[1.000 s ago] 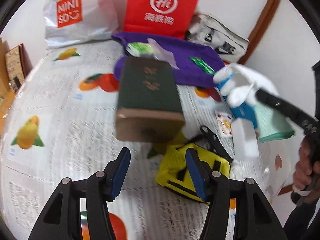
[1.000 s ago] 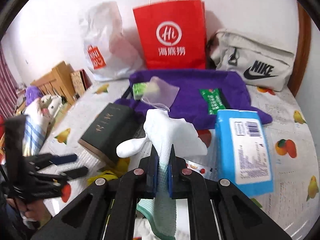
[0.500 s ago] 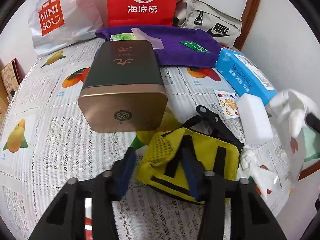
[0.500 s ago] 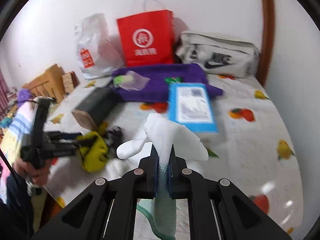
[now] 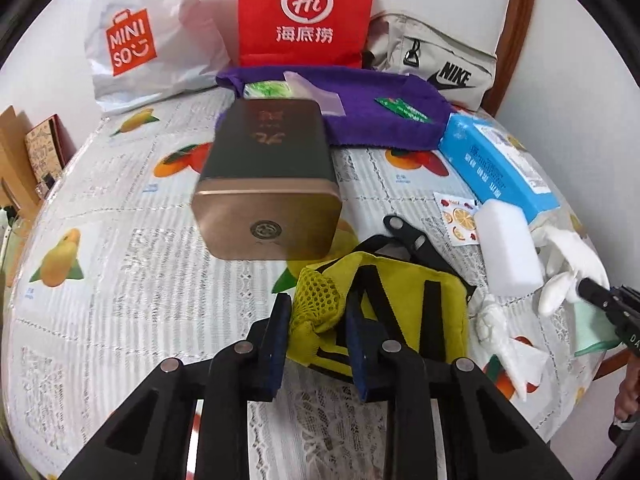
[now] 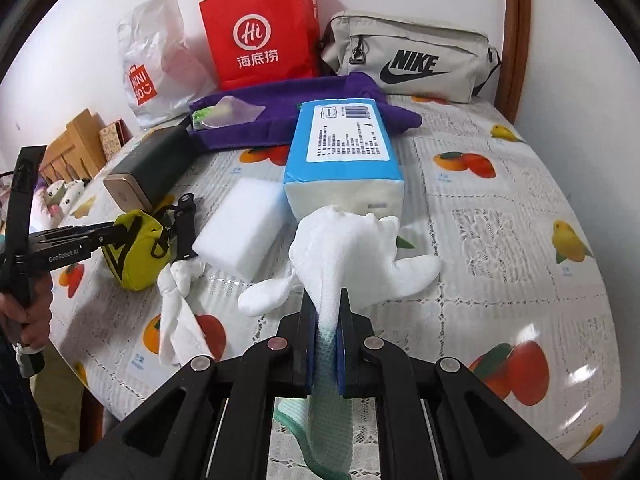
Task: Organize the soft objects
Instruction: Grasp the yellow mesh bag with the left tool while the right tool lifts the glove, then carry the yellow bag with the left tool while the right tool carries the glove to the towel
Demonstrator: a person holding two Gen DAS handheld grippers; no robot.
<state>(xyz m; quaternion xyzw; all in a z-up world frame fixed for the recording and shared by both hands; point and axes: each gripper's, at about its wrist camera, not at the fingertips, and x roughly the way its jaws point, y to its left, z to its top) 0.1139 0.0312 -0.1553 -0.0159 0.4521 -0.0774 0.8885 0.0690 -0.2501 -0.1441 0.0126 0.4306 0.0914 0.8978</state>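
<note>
My right gripper (image 6: pixel 325 320) is shut on a white glove (image 6: pixel 344 248) with a green cuff and holds it low over the table's right front; the glove also shows in the left wrist view (image 5: pixel 568 264). My left gripper (image 5: pixel 316 324) has its jaws partly closed around the mesh corner of a yellow pouch (image 5: pixel 384 312) with black straps; the pouch also shows in the right wrist view (image 6: pixel 136 248). A second white glove (image 6: pixel 180 304) lies crumpled beside the pouch. A purple cloth (image 5: pixel 372 104) lies at the back.
A dark green tin box (image 5: pixel 268 184) lies mid-table. A white foam block (image 6: pixel 240 228) and a blue tissue pack (image 6: pixel 344 152) lie to the right. A Miniso bag (image 5: pixel 136 40), a red paper bag (image 5: pixel 306 12) and a Nike bag (image 6: pixel 412 64) stand along the wall.
My left gripper moved down onto the yellow pouch and narrowed its jaws around the mesh corner. My right gripper carried the white glove from mid-table back to the front right.
</note>
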